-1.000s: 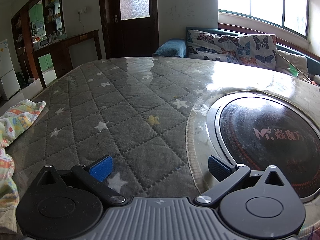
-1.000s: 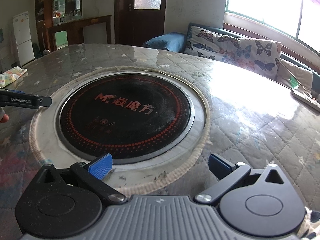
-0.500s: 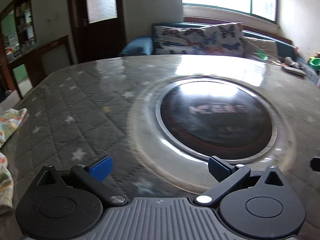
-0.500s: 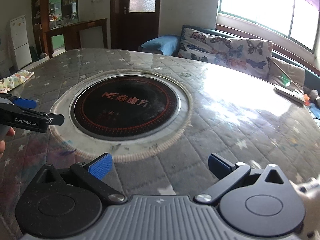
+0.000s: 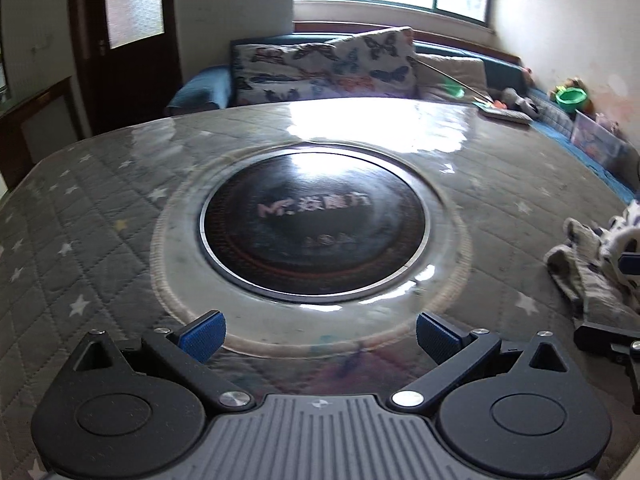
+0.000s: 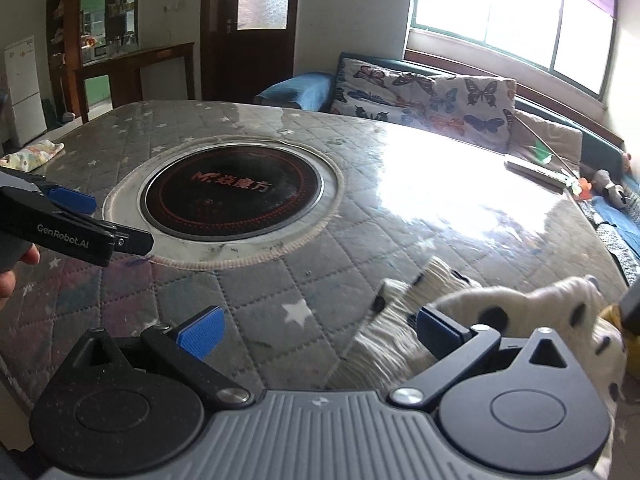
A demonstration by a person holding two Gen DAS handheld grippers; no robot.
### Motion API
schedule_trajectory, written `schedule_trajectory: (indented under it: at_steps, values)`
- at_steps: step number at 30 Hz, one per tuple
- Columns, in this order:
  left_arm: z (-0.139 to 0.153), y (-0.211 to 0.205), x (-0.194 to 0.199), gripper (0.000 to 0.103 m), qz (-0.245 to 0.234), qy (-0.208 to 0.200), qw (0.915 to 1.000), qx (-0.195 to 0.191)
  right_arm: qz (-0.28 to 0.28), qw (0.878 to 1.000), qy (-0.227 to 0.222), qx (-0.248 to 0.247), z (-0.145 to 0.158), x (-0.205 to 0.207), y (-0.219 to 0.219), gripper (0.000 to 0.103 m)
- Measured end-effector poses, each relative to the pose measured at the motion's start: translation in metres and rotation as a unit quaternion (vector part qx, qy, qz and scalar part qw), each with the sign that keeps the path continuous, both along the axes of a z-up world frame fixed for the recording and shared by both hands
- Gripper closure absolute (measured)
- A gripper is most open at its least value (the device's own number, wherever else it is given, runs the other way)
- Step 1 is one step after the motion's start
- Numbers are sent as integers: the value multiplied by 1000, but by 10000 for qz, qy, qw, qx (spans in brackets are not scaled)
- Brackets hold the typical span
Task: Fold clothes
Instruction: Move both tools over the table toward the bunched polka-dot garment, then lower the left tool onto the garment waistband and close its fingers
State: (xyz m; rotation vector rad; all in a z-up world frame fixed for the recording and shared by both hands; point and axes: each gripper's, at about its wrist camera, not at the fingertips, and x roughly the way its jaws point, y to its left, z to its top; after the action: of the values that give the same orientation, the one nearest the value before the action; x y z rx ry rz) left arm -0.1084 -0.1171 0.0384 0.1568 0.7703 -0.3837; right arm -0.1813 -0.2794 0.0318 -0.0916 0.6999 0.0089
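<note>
**Both tongs wide open above the desk**

The left tongs (image 5: pixel 320 334) hover level, splayed, gripping nothing. Right tongs (image 6: pixel 320 332) likewise gape empty over the spotted garment (image 6: pixel 500 320), crumpled at the desk's (image 6: pixel 400 208) right edge, long axis unclear. Only the right view shows the floral cloth (image 6: pixel 32 154) far left.

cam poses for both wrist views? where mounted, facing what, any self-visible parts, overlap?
Left wrist: on the left tongs, open, facing across the quilted table at the round cooktop; spotted garment at right edge.
Right wrist: on the right tongs, open, facing the same table with the spotted garment just ahead; the left tongs and the person's hand show at left.
Shared: cooktop, table, butterfly cushions, window.
</note>
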Motion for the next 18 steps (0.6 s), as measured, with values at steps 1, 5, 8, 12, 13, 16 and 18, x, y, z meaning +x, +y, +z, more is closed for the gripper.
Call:
schedule_trajectory:
  at_steps: [1,5,8,12,13,16,18]
  values:
    - [1,-3,-2,0,-53,-1,10000,12,-21,10000,-14,-9,1,-3,-1,1]
    - [4,-14,-7,0,-283,-7,9996,40,-180,9998,-62,-19,3,-13,-9,4]
    - [6,-22,-10,0,-465,8,9989,30,-394,9991,-57,129,2,-18,-22,6]
    - [8,-36,-12,0,-703,48,9975,97,-645,9977,-57,212,1,-26,-35,9]
    - [8,-39,-13,0,-763,62,9970,101,-701,9973,-57,225,1,-27,-39,10]
    - [10,-49,-15,0,-945,109,9954,91,-860,9960,-53,239,1,-30,-48,12]
    - [12,-56,-16,0,-1067,141,9942,85,-953,9952,-58,216,0,-32,-53,15]
